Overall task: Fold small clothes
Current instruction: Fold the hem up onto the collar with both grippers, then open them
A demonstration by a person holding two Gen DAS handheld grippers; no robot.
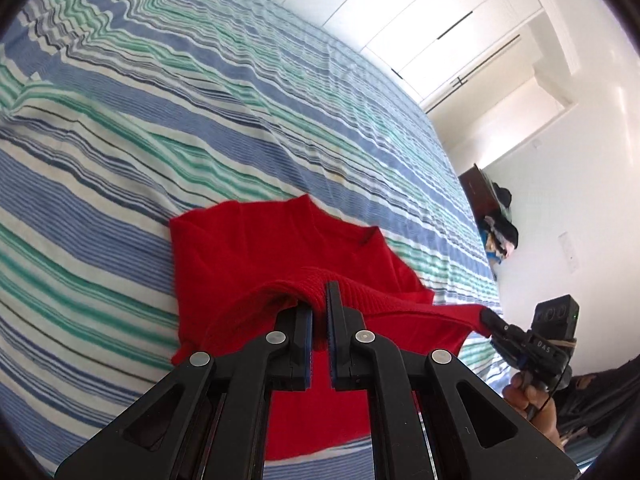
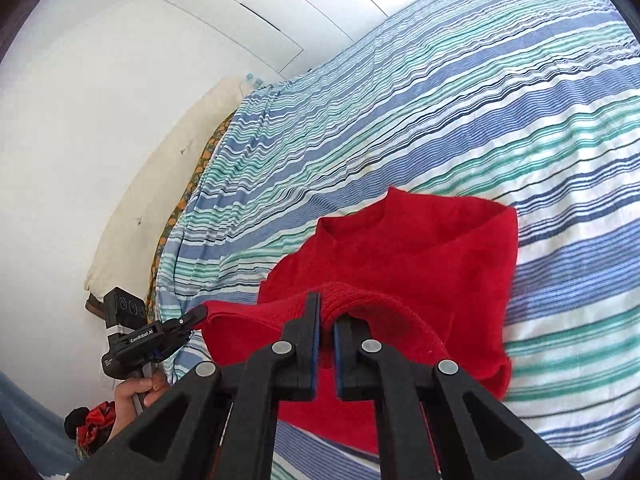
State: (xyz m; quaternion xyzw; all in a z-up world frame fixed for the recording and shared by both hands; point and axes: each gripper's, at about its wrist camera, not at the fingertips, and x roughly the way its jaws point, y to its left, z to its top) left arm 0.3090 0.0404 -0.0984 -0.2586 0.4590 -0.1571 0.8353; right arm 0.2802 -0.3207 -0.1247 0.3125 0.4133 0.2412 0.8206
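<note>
Left wrist view puts the red knit garment (image 1: 256, 248) at the centre of things: most of it lies flat on the striped bedspread (image 1: 160, 120), while its ribbed hem edge is lifted off the bed and stretched in a line between the two tools. That raised edge arches over the flat part, so the fold in hand looks like the lengthwise one, hem carried toward the neckline (image 1: 360, 236) at the far end of the garment.

At the garment's near edge, the left gripper (image 1: 319, 300) has its jaws pressed together on the ribbed hem, with cloth bunched between the blue pads. To the right of the garment in this view, the right gripper (image 1: 490, 316) pinches the other hem corner, held by a hand (image 1: 524, 394). From the right wrist view the same holds: the right gripper (image 2: 327, 312) clamps the hem, and the left gripper (image 2: 192, 316) grips the corner left of the garment (image 2: 420, 248).

My judgement is that the next move calls for both tools to travel together over the garment, keeping the hem taut and level, then lowering it so the edge lands square near the neckline before either grip lets go. Uneven travel would skew the fold.

Beyond the garment, the bedspread (image 2: 480, 100) runs to white wardrobe doors (image 1: 400, 8), and a pillow (image 2: 160, 184) lies against the wall.
</note>
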